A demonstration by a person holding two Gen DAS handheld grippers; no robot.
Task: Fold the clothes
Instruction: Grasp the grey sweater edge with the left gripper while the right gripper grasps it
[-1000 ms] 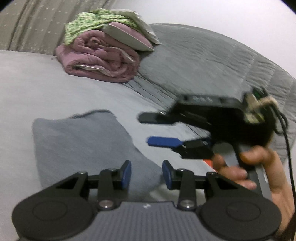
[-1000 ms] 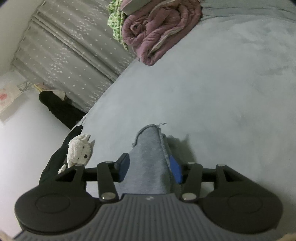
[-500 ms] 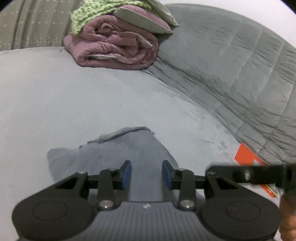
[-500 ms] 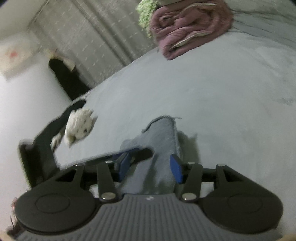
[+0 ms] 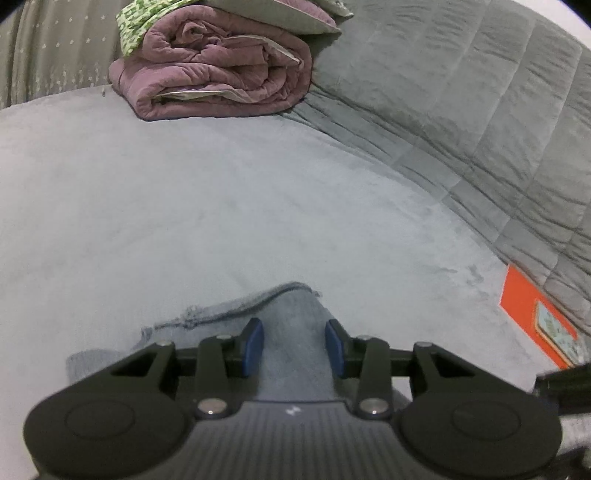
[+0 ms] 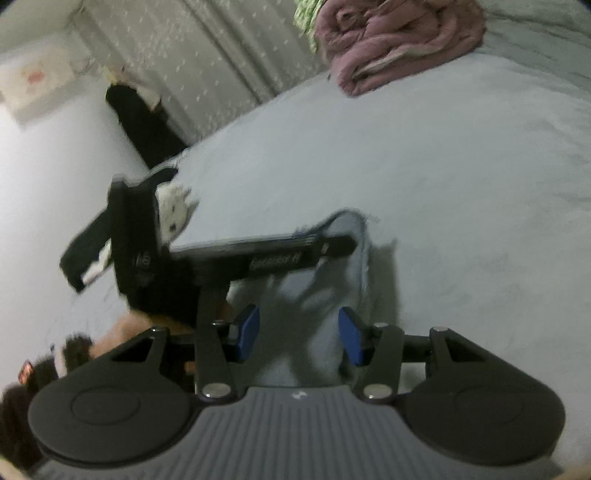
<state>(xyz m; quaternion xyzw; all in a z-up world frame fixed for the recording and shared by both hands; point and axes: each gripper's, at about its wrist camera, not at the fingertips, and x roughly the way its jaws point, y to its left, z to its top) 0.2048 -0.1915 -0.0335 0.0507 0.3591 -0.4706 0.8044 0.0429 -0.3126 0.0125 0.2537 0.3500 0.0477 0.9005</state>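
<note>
A wide bed covered in a pale grey plush sheet [image 5: 221,192] carries everything. Along its far edge lies a darker grey quilted duvet [image 5: 461,110], and at the far corner a rolled mauve quilt [image 5: 221,77] sits with a green patterned cloth [image 5: 147,14] on top. A grey curtain sprinkled with small white stars [image 6: 207,55] hangs behind the bed. At the right edge an orange flat card [image 5: 532,321] lies on the sheet. Near the near edge lies the blue-grey knitted garment [image 5: 288,332], with a raw hem towards the far side. A small white plush toy [image 6: 173,210] rests off the bed's left edge.

The left gripper [image 5: 294,345] has its blue pads partly apart and widening slightly, the garment's raised fold between them; whether the pads press the cloth I cannot tell. The right gripper [image 6: 298,336] stands about half open over the same garment, the cloth between its pads with gaps on both sides.
</note>
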